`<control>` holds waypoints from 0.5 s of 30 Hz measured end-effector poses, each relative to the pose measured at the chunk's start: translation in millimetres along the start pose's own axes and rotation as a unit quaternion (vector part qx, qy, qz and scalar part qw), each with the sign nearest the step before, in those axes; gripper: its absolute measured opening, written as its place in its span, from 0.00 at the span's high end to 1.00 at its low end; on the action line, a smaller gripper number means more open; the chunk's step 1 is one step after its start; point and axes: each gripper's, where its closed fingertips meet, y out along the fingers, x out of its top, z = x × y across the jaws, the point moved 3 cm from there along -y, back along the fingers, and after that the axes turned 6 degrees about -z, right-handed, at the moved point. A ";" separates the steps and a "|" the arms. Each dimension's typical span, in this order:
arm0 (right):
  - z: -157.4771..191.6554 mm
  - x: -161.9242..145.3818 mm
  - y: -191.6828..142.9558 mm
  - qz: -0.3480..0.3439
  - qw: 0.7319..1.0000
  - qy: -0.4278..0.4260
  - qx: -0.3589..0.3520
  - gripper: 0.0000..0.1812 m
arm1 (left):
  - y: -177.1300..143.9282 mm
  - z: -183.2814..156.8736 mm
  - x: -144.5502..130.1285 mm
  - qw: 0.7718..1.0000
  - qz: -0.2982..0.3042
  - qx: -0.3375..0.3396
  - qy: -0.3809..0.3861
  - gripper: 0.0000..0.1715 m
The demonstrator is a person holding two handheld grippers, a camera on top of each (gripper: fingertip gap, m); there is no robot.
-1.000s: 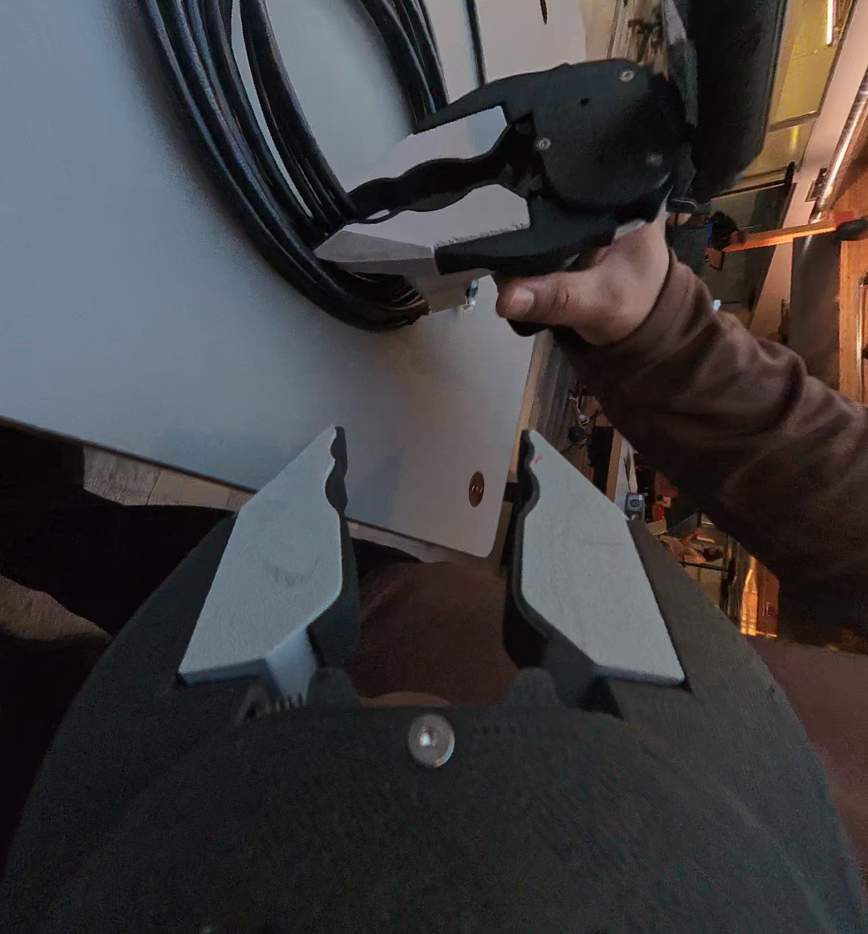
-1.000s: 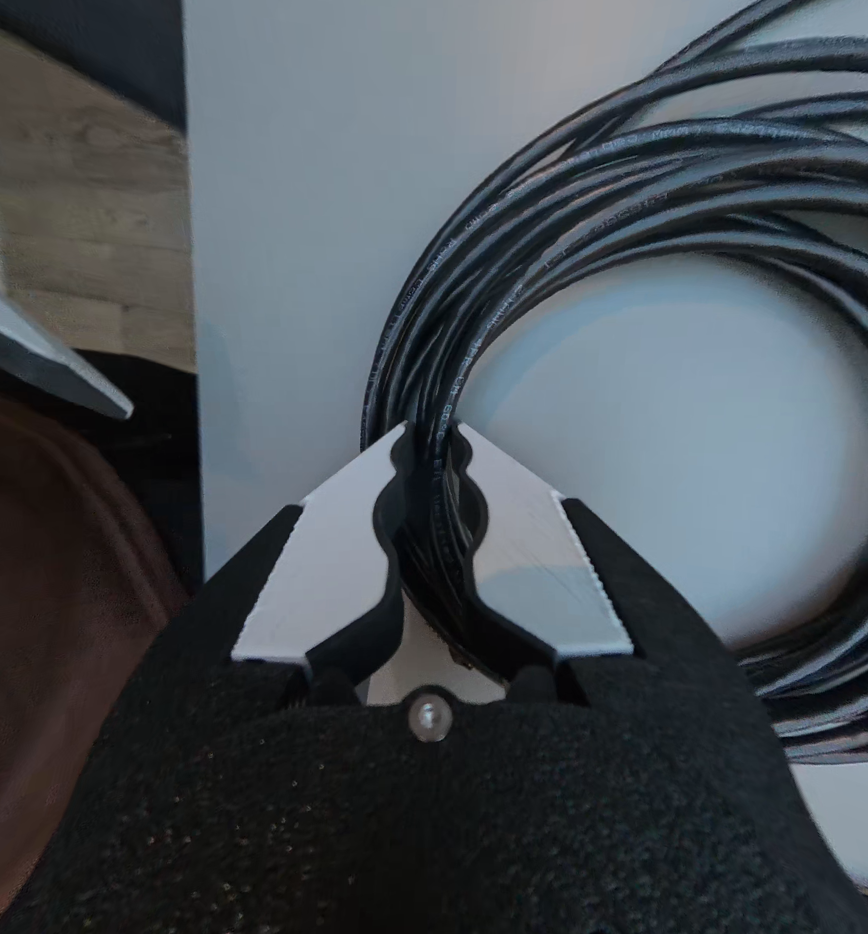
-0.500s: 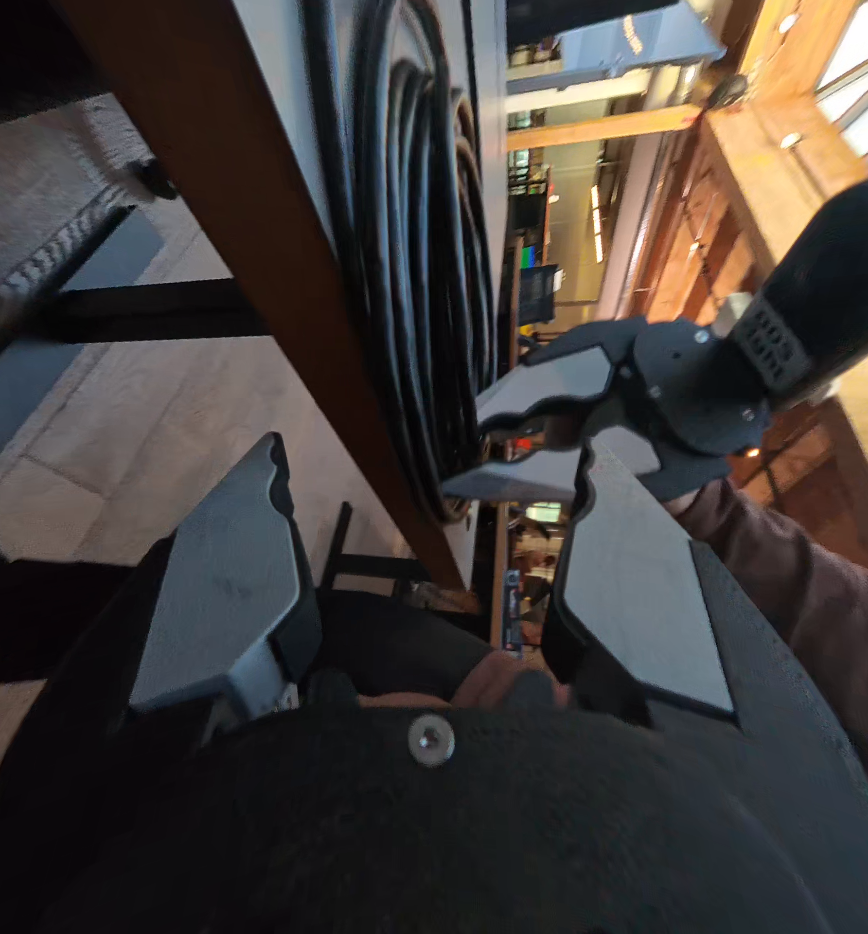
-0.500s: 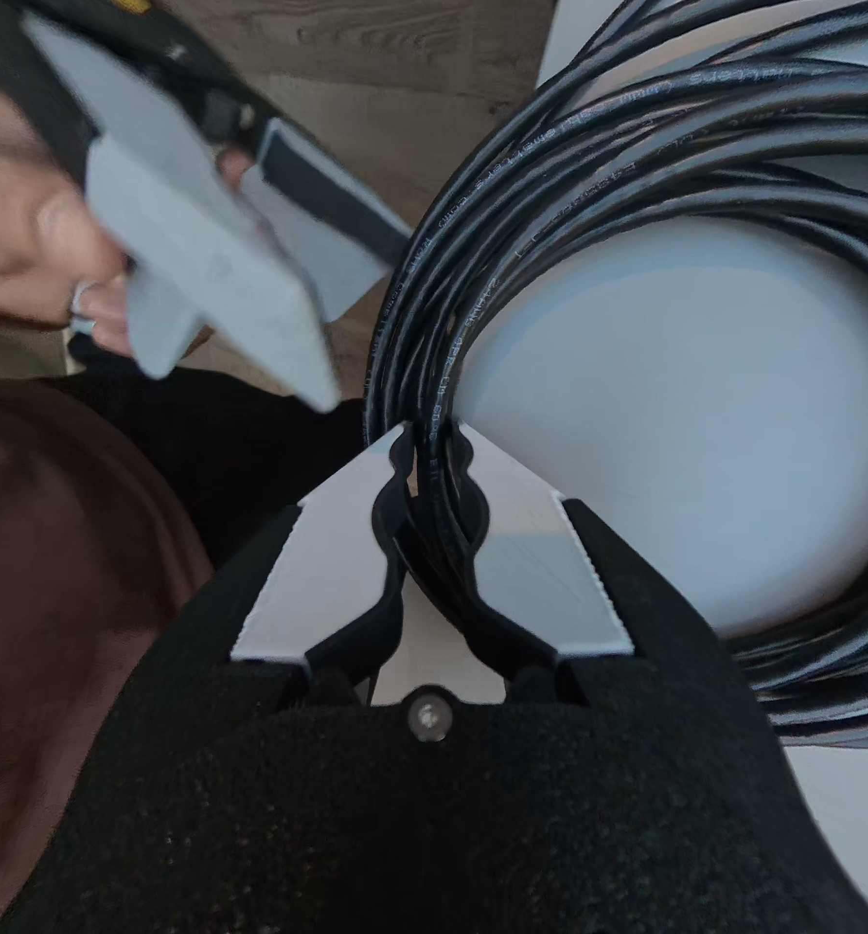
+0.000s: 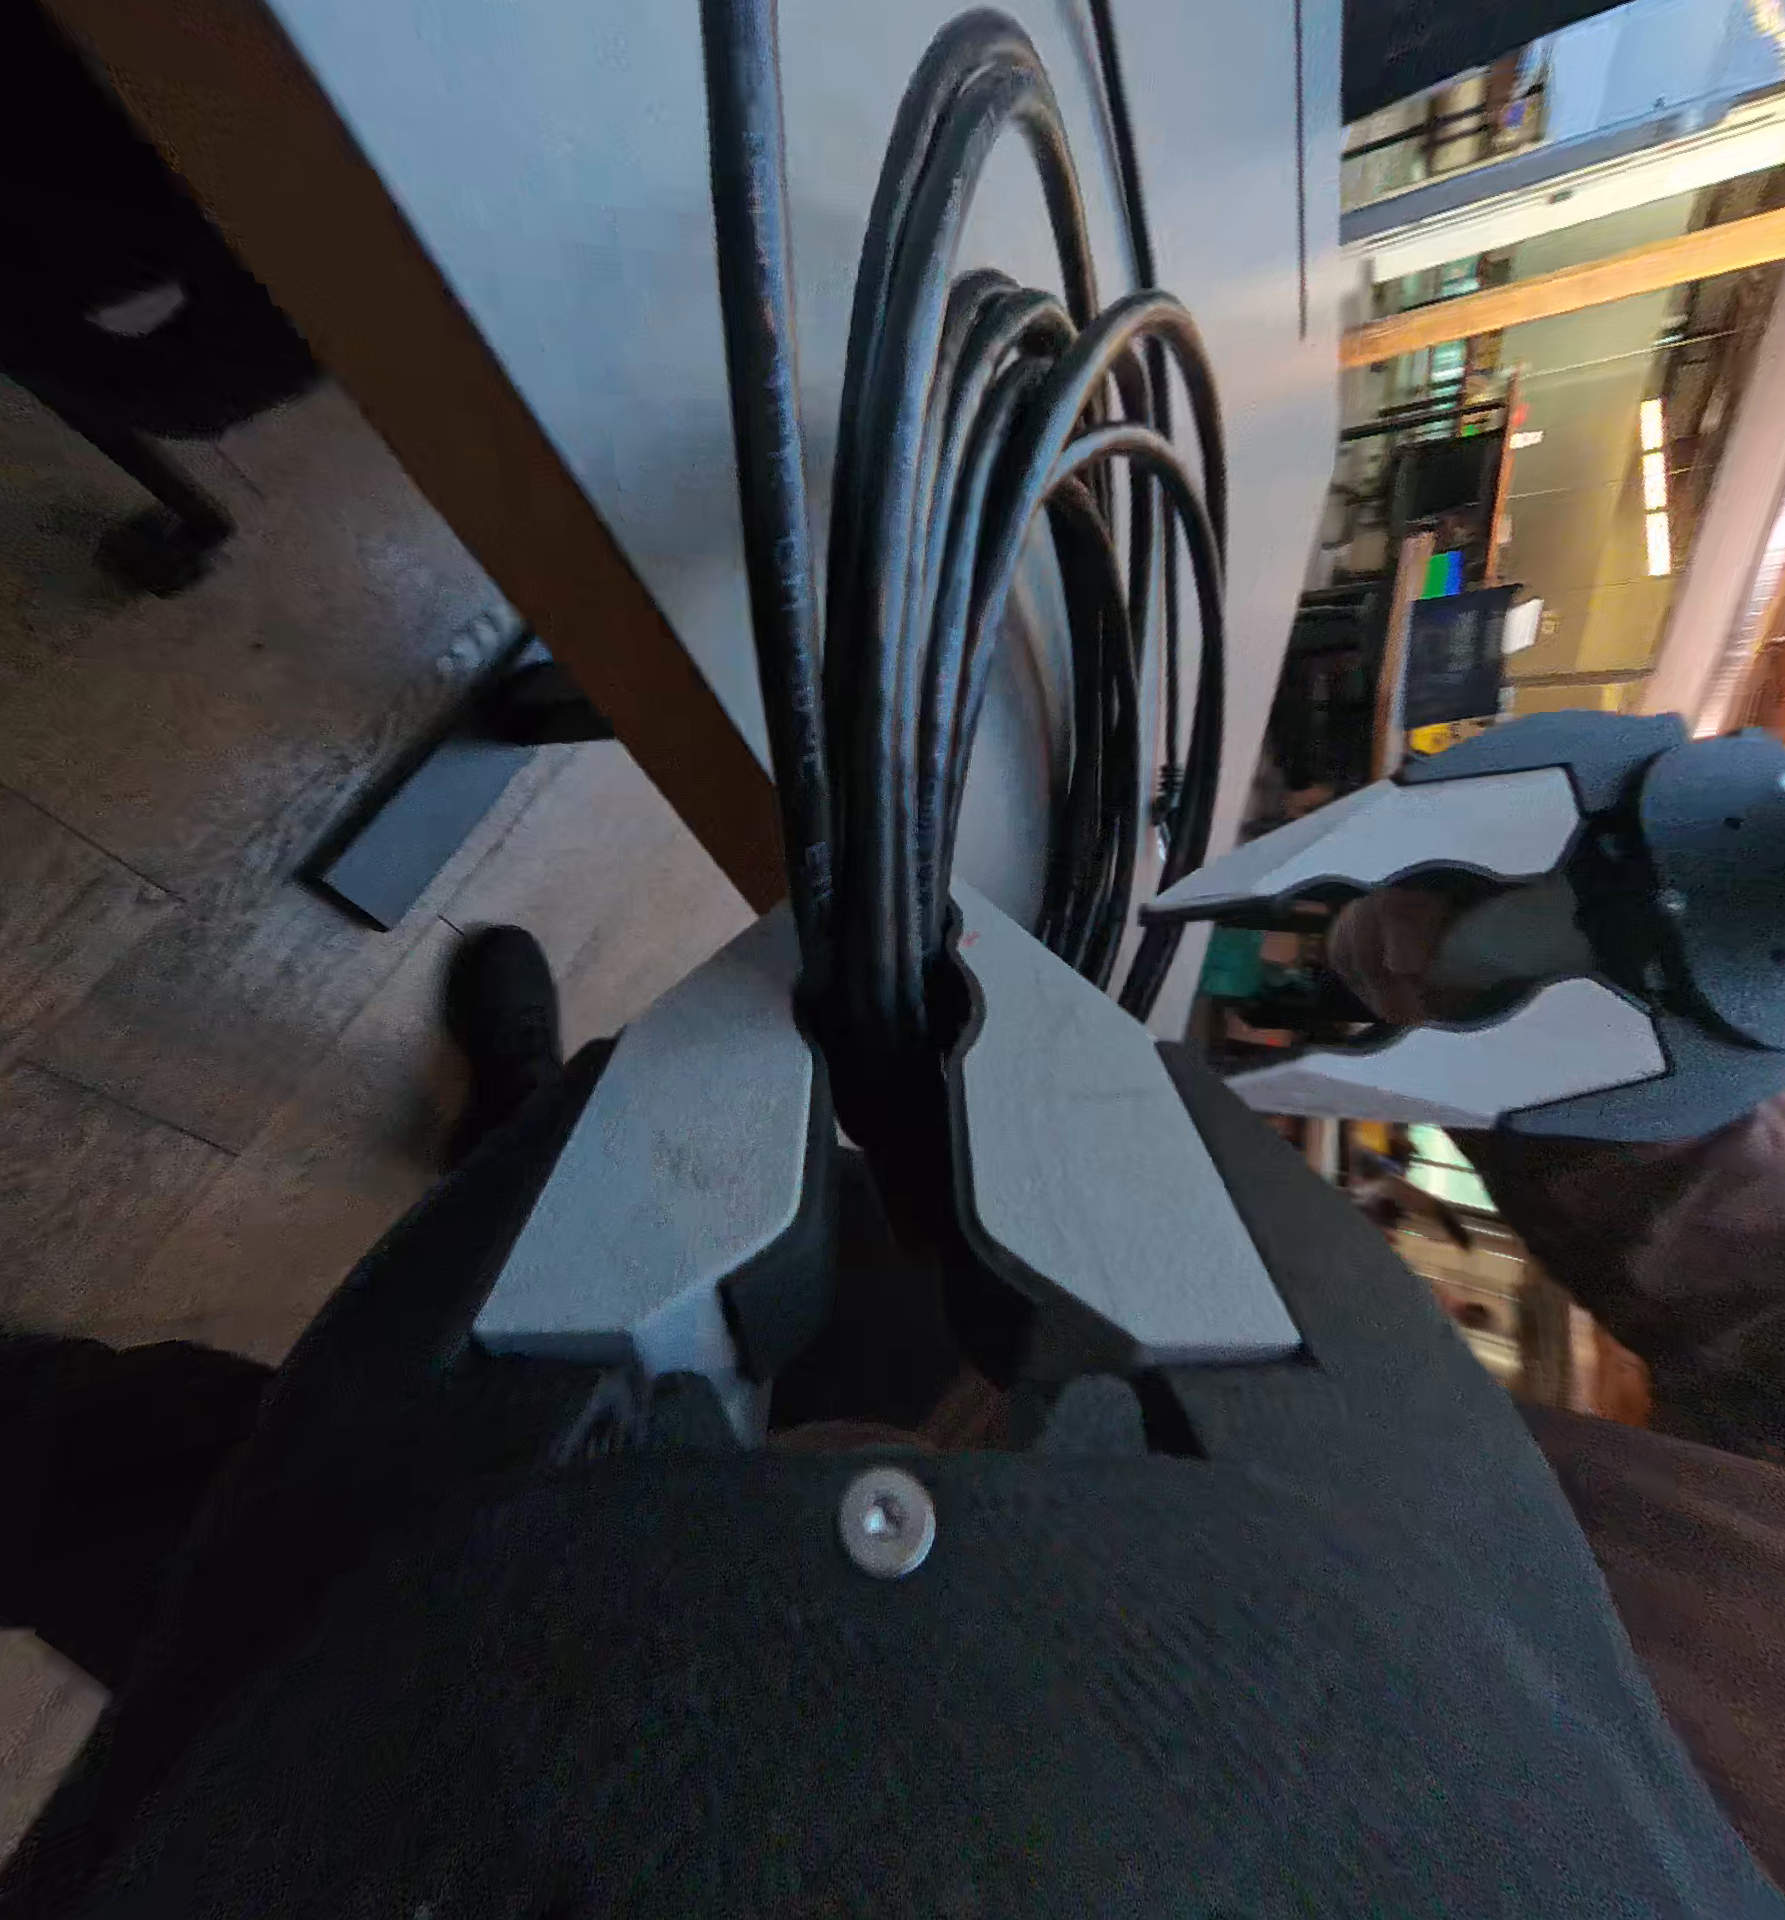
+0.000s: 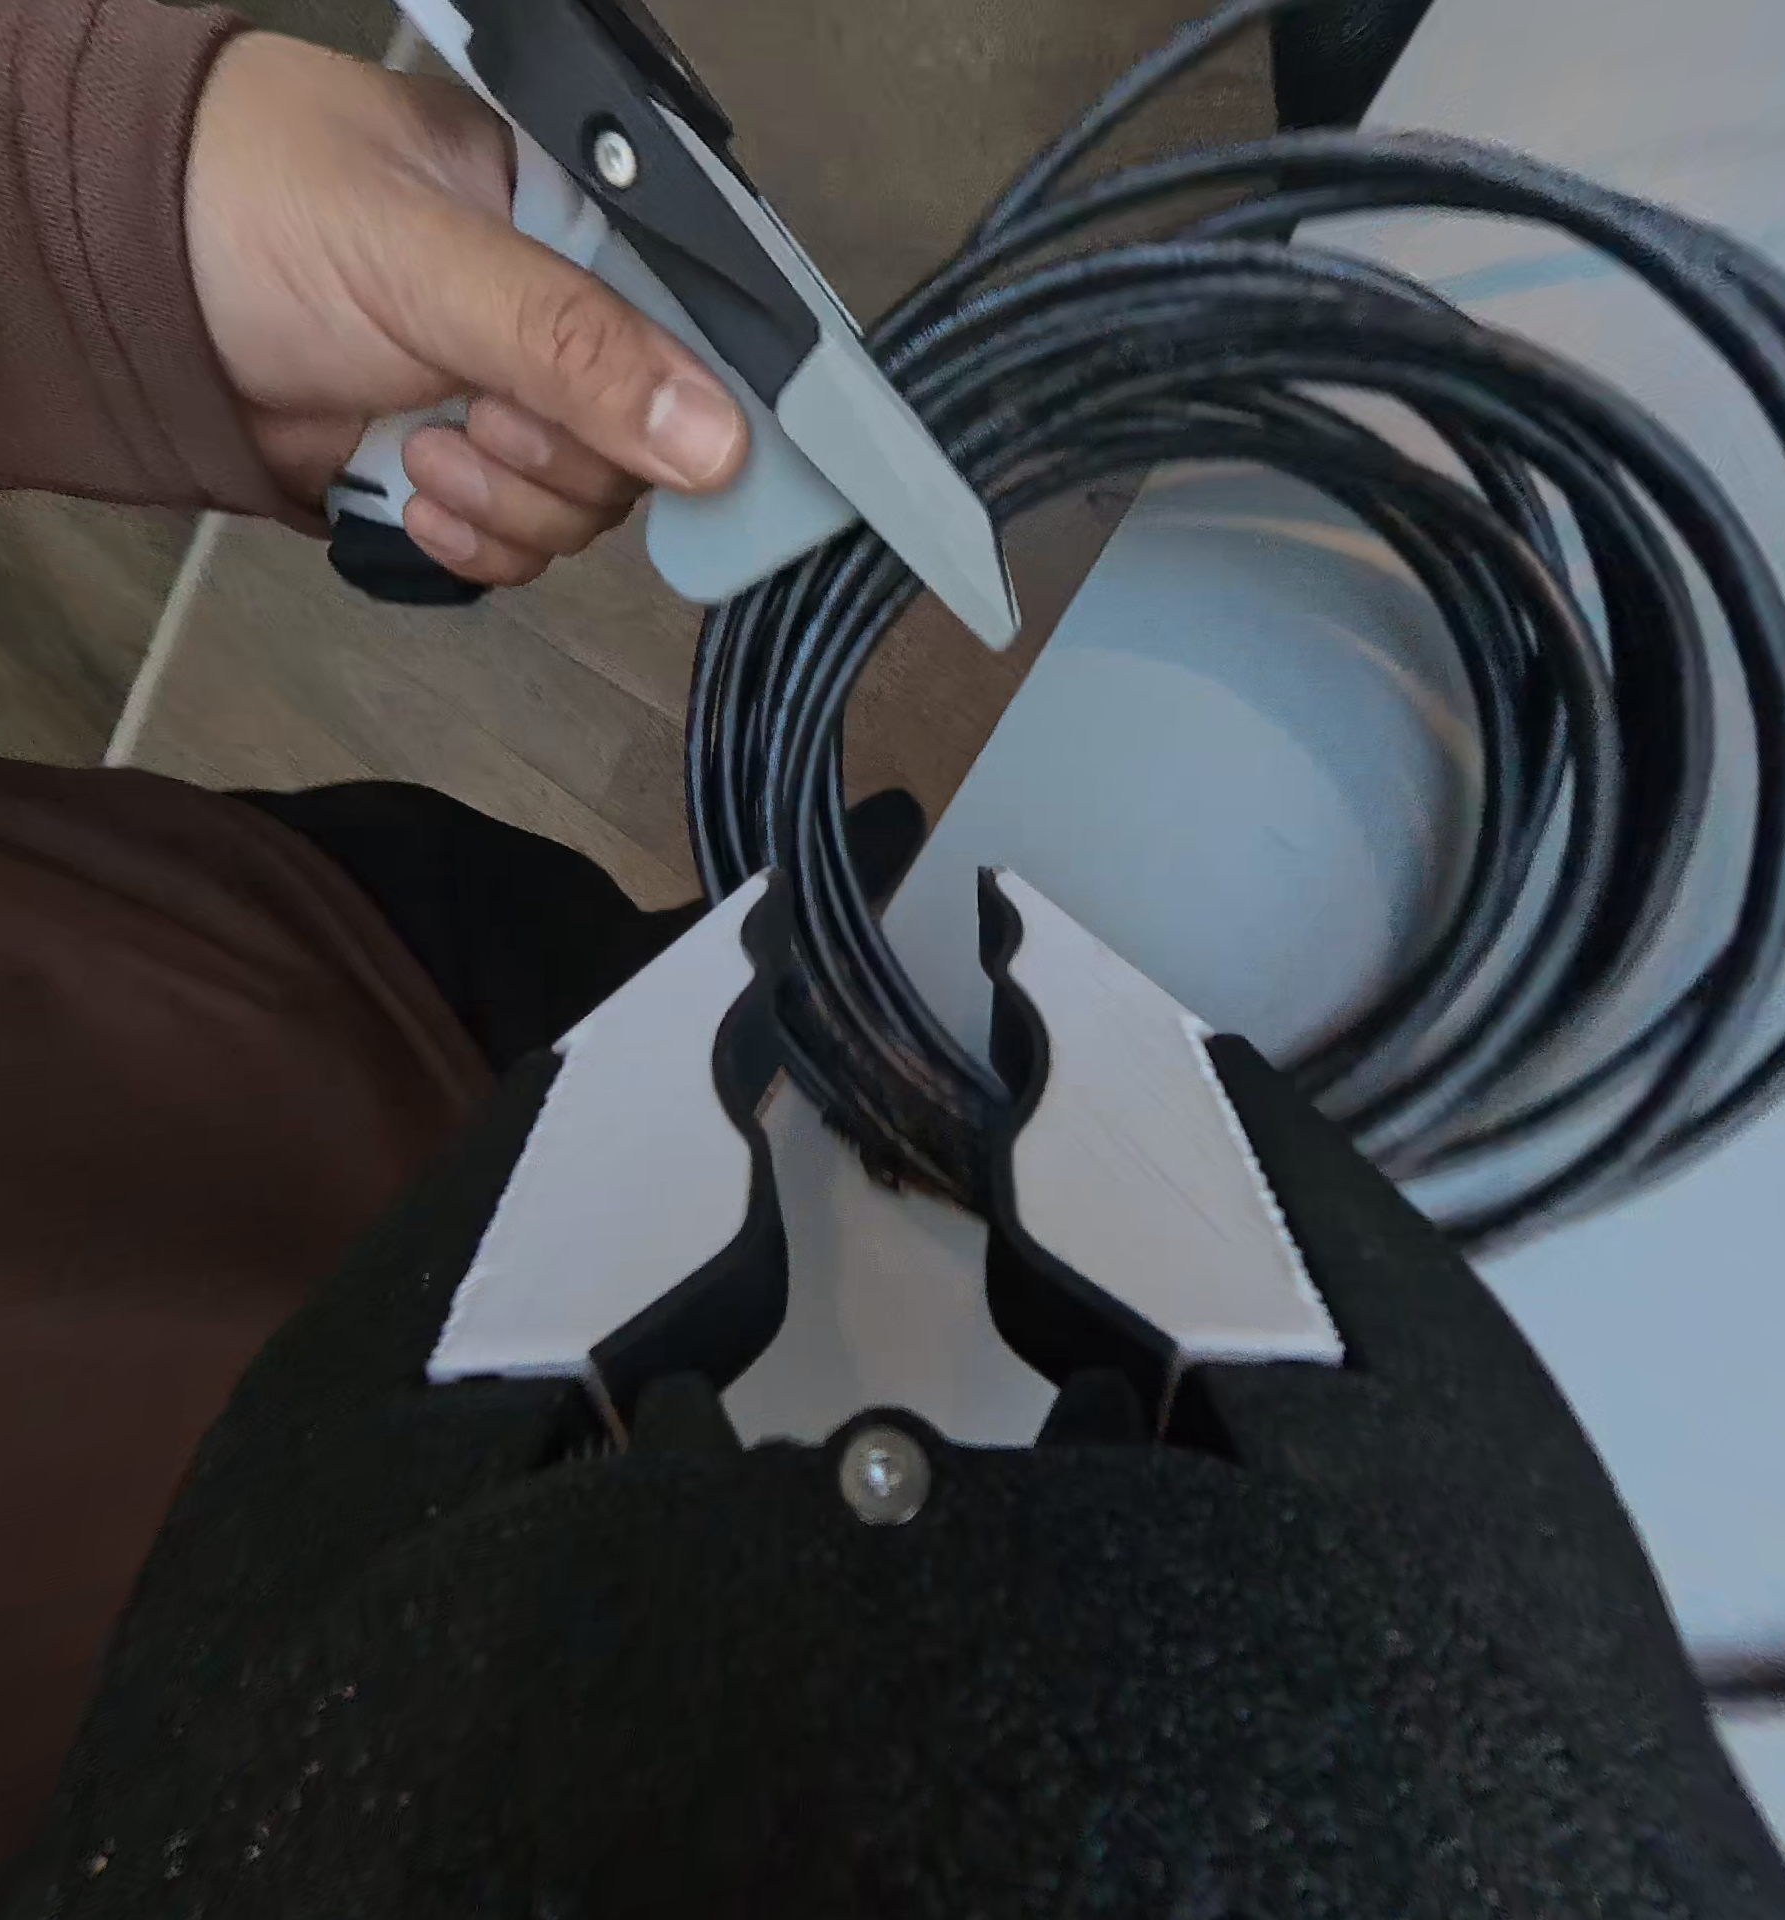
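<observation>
A coil of black cable (image 5: 929, 623) lies partly on a pale tabletop (image 5: 576, 208) and hangs past its brown wooden edge. My left gripper (image 5: 877, 935) is shut on the bundled strands at the coil's near side. My right gripper (image 5: 1194, 997) is open just right of the coil. In the right wrist view the right gripper (image 6: 880, 878) has its jaws apart, and strands of the coil (image 6: 1615, 665) run loosely between them, against the left finger. The left gripper (image 6: 867, 520), held by a hand (image 6: 400, 312), grips the coil higher up.
The tabletop (image 6: 1231, 831) has a brown edge (image 5: 472, 416), with wooden floor (image 5: 192, 831) below it. A dark shoe (image 5: 498, 1008) stands on the floor near the edge. A brown sleeve (image 6: 57, 208) is at the upper left. A lit room lies beyond at the right. About 8 cm separates my left fingertips from my right.
My left gripper moved in from open and apart and shut on the coil. My right gripper, shut on the coil before, has opened. The coil now tilts off the table edge.
</observation>
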 end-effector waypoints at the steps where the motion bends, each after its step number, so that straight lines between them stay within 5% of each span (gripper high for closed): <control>1: -0.1 -4.6 -14.1 -0.015 1.000 0.000 0.009 0.80 | -4.4 -9.2 3.5 0.999 -0.005 0.031 0.034 0.93; 4: -3.4 -20.9 -55.0 -0.057 0.998 -0.009 0.025 0.80 | -16.8 -49.3 23.1 0.977 0.003 0.123 0.172 0.93; 6: -10.7 -31.4 -78.4 -0.067 0.997 -0.017 0.020 0.80 | -26.1 -84.0 43.5 0.942 0.026 0.185 0.280 0.93; 11: -56.5 -25.2 -143.4 -0.105 0.988 -0.009 -0.113 0.78 | -49.4 -184.4 108.8 0.765 0.075 0.328 0.550 0.94; 15: -59.8 26.9 -225.6 -0.169 0.976 -0.016 -0.135 0.72 | -66.8 -272.9 168.6 0.661 0.041 0.361 0.656 0.94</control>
